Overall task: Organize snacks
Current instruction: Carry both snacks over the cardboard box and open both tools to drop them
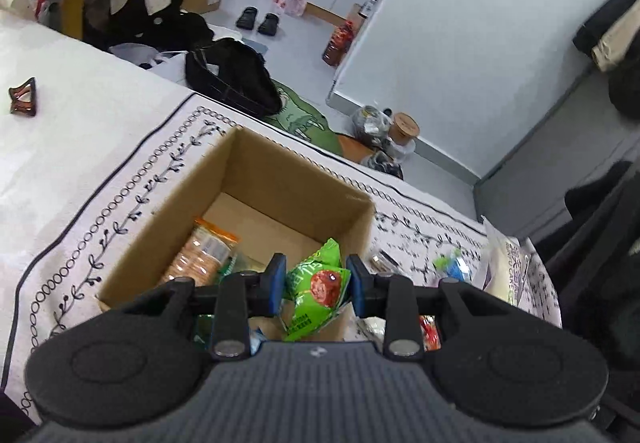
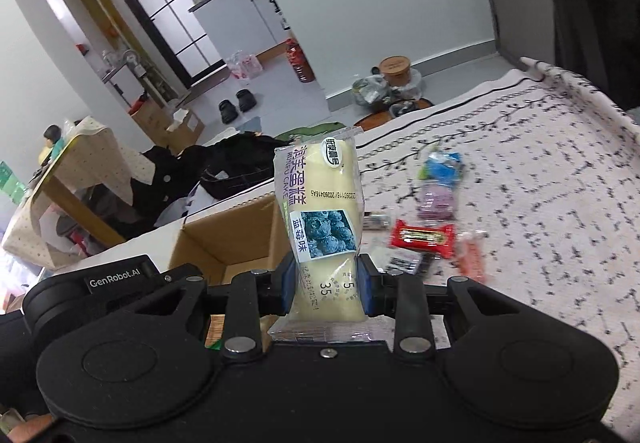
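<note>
My left gripper (image 1: pixel 316 285) is shut on a green snack packet (image 1: pixel 318 289) and holds it over the near right corner of an open cardboard box (image 1: pixel 280 179). Inside the box lies an orange-topped pack of round crackers (image 1: pixel 202 255). My right gripper (image 2: pixel 326 289) is shut on a pale yellow blueberry cake packet (image 2: pixel 324 219), which stands upright between the blue pads. The same cardboard box (image 2: pixel 224 239) sits just to the left of it in the right wrist view, with the left gripper's black body at the lower left there.
Loose snacks lie on the patterned cloth (image 2: pixel 540 203) right of the box: a red bar (image 2: pixel 424 237), a purple packet (image 2: pixel 436 201), a blue packet (image 2: pixel 442 163), an orange one (image 2: pixel 472 259). A brown hair clip (image 1: pixel 24 99) rests far left. Bags and shoes clutter the floor beyond.
</note>
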